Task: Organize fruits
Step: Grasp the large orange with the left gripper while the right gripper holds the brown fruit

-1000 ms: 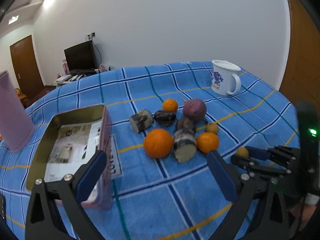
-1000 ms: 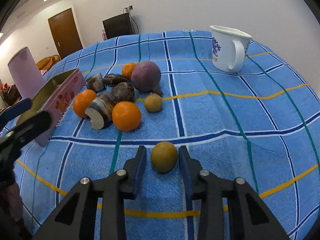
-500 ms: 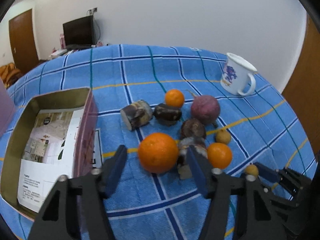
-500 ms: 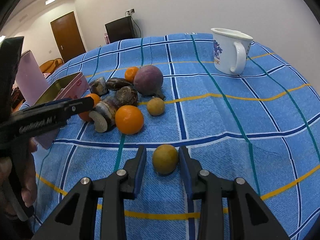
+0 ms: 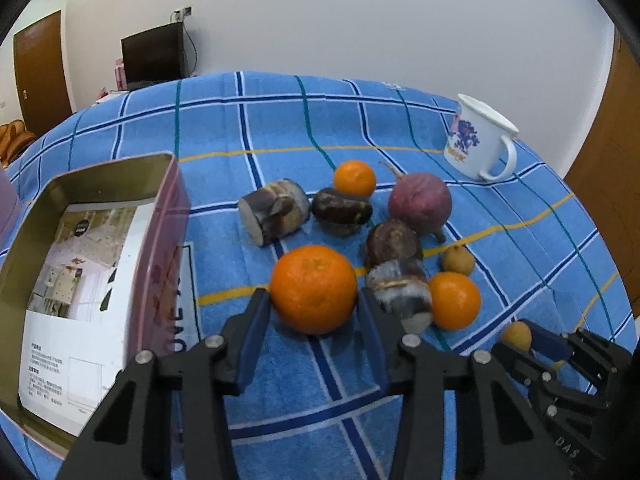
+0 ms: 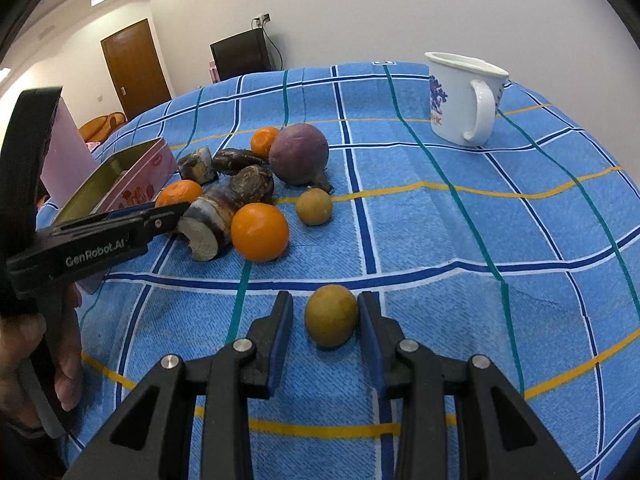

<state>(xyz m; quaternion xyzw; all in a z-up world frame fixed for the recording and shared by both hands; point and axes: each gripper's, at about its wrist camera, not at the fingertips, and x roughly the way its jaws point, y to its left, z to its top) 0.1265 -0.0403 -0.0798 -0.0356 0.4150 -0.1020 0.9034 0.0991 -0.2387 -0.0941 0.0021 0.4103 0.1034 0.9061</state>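
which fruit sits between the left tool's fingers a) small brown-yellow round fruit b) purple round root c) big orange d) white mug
c: in the left wrist view the big orange sits between the closing fingers of the left tool, touching both pads.

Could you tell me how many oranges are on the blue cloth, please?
3. The largest orange sits between the closing left tool fingers, near the tin. A smaller one lies right of it. The smallest is farthest back. None seems hidden.
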